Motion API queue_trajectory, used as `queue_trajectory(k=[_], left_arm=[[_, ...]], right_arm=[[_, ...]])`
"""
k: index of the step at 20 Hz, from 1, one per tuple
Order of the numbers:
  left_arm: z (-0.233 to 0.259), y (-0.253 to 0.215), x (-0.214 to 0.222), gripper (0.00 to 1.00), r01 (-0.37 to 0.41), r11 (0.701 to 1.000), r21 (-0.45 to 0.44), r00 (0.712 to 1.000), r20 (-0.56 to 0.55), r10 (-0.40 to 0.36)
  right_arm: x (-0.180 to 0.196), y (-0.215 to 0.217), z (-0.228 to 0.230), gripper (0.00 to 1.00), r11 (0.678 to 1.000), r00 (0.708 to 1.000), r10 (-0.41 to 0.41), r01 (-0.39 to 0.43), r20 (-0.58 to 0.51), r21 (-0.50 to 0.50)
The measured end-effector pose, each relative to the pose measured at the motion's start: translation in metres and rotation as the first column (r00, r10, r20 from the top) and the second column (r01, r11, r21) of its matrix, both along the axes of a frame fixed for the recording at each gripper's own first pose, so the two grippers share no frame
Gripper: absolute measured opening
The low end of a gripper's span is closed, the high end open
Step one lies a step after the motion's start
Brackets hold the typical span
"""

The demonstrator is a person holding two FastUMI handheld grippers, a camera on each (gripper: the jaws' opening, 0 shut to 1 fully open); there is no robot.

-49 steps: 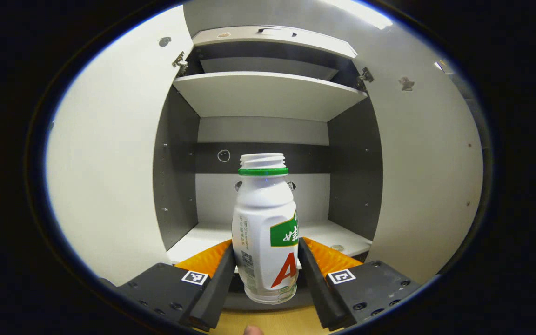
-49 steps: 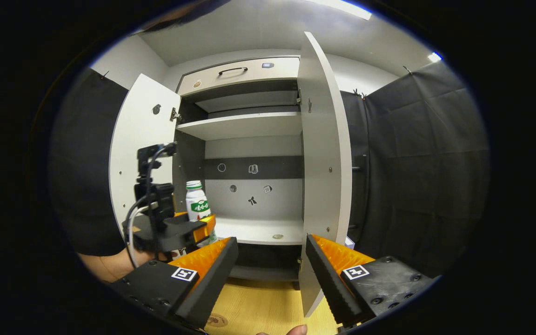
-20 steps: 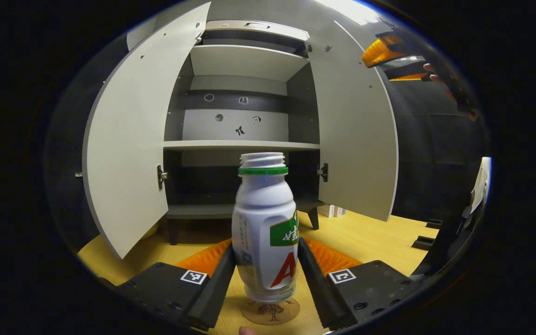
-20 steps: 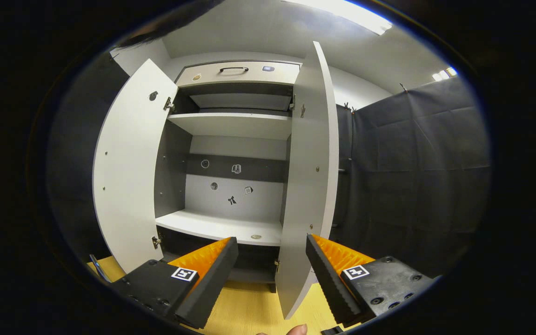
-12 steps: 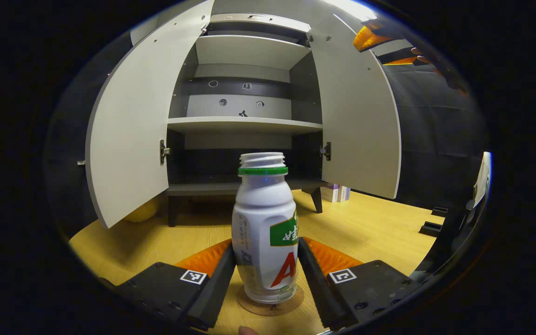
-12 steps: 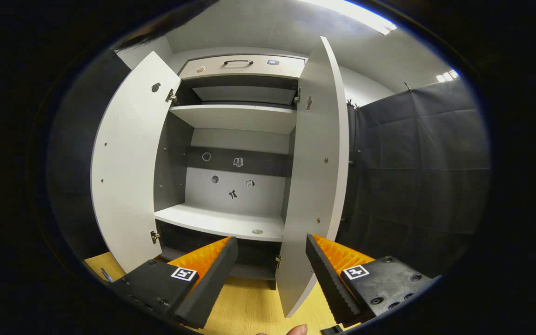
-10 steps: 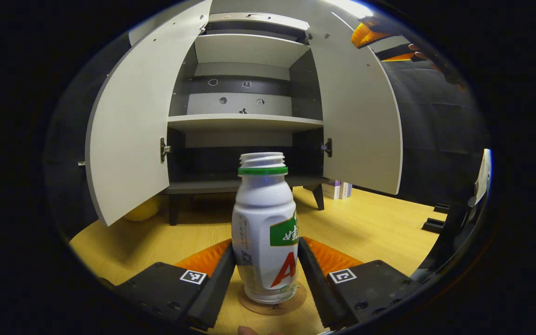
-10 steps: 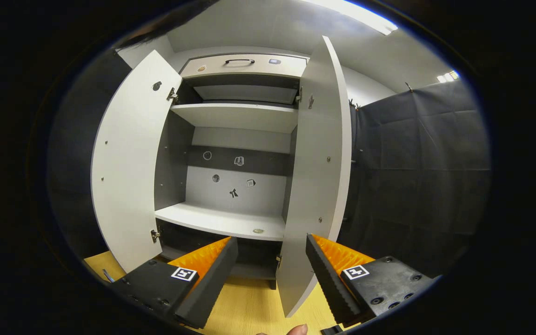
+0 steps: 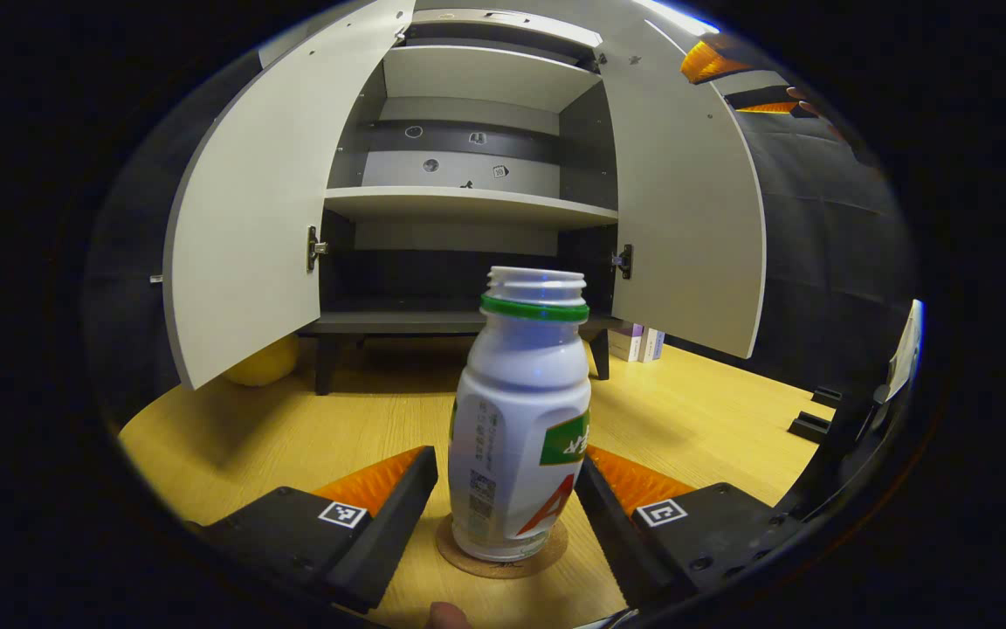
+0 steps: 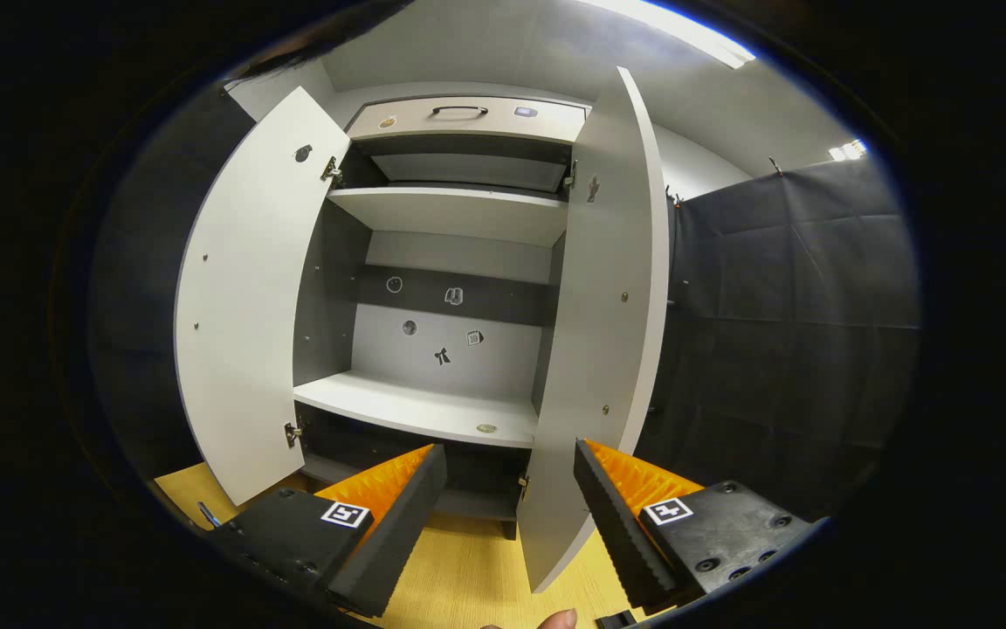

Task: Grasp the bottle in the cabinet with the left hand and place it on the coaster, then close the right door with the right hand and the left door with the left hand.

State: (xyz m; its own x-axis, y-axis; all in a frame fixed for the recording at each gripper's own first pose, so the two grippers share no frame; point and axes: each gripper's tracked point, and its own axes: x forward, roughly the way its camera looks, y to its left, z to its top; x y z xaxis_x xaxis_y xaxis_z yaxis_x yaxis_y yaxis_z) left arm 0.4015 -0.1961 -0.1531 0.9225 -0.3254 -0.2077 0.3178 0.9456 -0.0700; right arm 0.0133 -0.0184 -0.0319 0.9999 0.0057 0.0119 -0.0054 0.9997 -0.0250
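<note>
The white bottle [image 9: 525, 419] with a green neck ring and no cap stands upright on the round cork coaster [image 9: 503, 559] on the wooden floor. My left gripper [image 9: 506, 459] is open around it: a gap shows at the left finger, while the right finger is close against the bottle's side. Behind it the cabinet has its left door [image 9: 250, 218] and right door [image 9: 686, 201] swung open. My right gripper [image 10: 510, 450] is open and empty, held in front of the right door's [image 10: 599, 349] free edge. The left door [image 10: 245, 306] stands wide.
A yellow ball [image 9: 263, 362] lies under the left door. Small boxes [image 9: 634, 342] sit by the cabinet's right leg. Black stand feet [image 9: 809, 424] are at the right. A small round disc [image 10: 486, 429] lies on the lower shelf [image 10: 398, 406].
The left gripper carried the bottle out of the cabinet down onto the coaster, then opened; the bottle now stands free. The right gripper stayed open near the right door's edge.
</note>
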Motion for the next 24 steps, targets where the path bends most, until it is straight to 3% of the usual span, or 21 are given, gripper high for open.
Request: queue_trajectory(k=[7,16,24], left_arm=[[0.027,0.015,-0.035,0.96,-0.012,1.000,0.005,1.000,-0.027,0.012],[0.163,0.062,-0.049,0.96,-0.107,0.994,0.005,0.994,0.018,0.106],[0.271,0.121,-0.035,0.96,-0.234,0.972,-0.005,0.971,0.058,0.234]], right_arm=[[0.000,-0.016,0.010,0.98,0.997,1.000,-0.027,0.027,0.005,0.066],[-0.009,-0.029,0.031,0.98,0.994,1.000,-0.012,0.012,0.001,0.105],[-0.023,-0.065,0.041,0.97,0.986,0.997,-0.065,0.069,-0.031,0.151]])
